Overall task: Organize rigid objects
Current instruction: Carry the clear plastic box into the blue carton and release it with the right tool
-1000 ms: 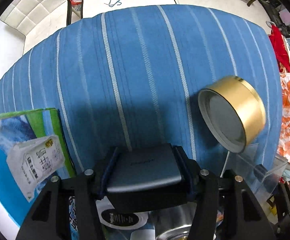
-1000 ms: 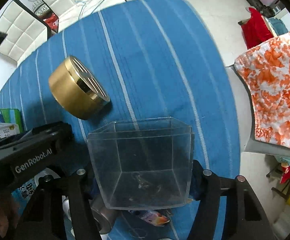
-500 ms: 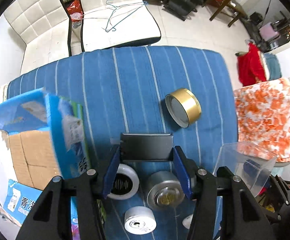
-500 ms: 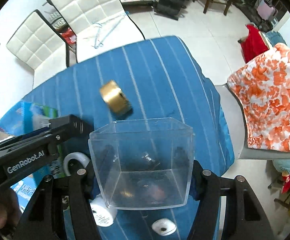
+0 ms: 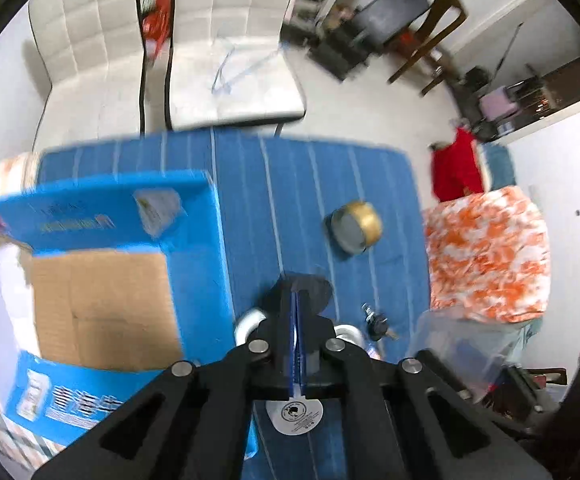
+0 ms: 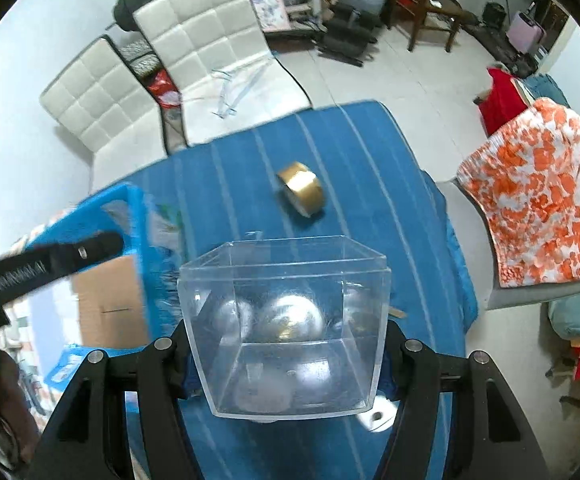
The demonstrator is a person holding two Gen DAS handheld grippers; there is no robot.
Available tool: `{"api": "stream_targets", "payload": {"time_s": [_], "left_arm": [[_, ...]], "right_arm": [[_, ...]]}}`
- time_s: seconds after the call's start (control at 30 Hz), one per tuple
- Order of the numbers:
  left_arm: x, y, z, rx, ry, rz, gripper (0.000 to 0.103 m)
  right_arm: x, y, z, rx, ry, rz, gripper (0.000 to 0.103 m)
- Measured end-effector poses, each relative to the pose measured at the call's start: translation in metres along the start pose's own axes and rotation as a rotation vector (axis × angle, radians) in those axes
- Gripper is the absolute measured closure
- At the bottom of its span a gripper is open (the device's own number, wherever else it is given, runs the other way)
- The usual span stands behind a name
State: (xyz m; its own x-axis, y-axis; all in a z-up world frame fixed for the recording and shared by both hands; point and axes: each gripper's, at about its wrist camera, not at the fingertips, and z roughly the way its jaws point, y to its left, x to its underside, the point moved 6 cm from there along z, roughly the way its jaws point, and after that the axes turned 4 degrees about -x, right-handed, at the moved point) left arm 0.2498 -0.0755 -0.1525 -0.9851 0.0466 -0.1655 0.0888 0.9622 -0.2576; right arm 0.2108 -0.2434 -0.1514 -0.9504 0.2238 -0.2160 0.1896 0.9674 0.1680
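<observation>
The clear plastic box (image 6: 285,320) sits squarely between the fingers of the right hand-held gripper (image 6: 285,354), pinched by its side walls with the open mouth facing up and away — a hold that keeps it level and ready to take things in, I'd say. Through its walls show blurred silvery round tins on the bench (image 6: 370,208) below; whether any lie inside the box, I can't tell. Over on the other side, the left hand-held gripper (image 5: 298,344) has its blue-padded fingers pressed together with nothing visible between them, raised high over the blue striped cloth. Out on the open cloth, well apart from both, the gold tin (image 5: 356,226) lies tipped on its side, grey face showing — to my eye the loose piece yet to be gathered. Nearer the left fingers, a white round lid (image 5: 294,414), a small dark bunch that looks like keys (image 5: 376,322) and more round tins crowd the near edge. The big blue carton (image 5: 101,264), flaps open, fills the left end of the bench. Beyond, white chairs (image 6: 213,52) and an orange floral cloth (image 6: 546,196).
</observation>
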Motion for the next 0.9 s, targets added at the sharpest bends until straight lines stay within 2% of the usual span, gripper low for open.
{"api": "stream_targets", "payload": {"time_s": [0.17,0.27,0.4,0.53,0.63,0.77,0.9], "left_arm": [[0.001,0.037,-0.024,-0.097,-0.058,0.062,0.103],[0.008,0.087,-0.012,-0.149,-0.029,0.015,0.103],[0.017,0.147,0.012,-0.185,0.024,-0.079,0.103],[0.028,0.197,0.048,-0.231,0.077,-0.142,0.103],[0.031,0.219,0.075,-0.249,0.120,-0.171,0.103],[0.030,0.232,0.101,-0.268,0.156,-0.171,0.103],[0.026,0.232,0.115,-0.278,0.173,-0.161,0.103]], "right_arm": [[0.001,0.059,-0.001,-0.069,-0.009,-0.053,0.036],[0.001,0.100,0.014,-0.111,0.002,-0.083,0.036],[0.004,0.162,0.054,-0.146,0.060,-0.133,0.036],[0.005,0.201,0.103,-0.098,0.107,-0.183,0.036],[0.008,0.217,0.142,-0.058,0.151,-0.194,0.036],[0.010,0.229,0.183,-0.023,0.197,-0.209,0.036],[0.009,0.233,0.200,0.005,0.207,-0.213,0.036]]}}
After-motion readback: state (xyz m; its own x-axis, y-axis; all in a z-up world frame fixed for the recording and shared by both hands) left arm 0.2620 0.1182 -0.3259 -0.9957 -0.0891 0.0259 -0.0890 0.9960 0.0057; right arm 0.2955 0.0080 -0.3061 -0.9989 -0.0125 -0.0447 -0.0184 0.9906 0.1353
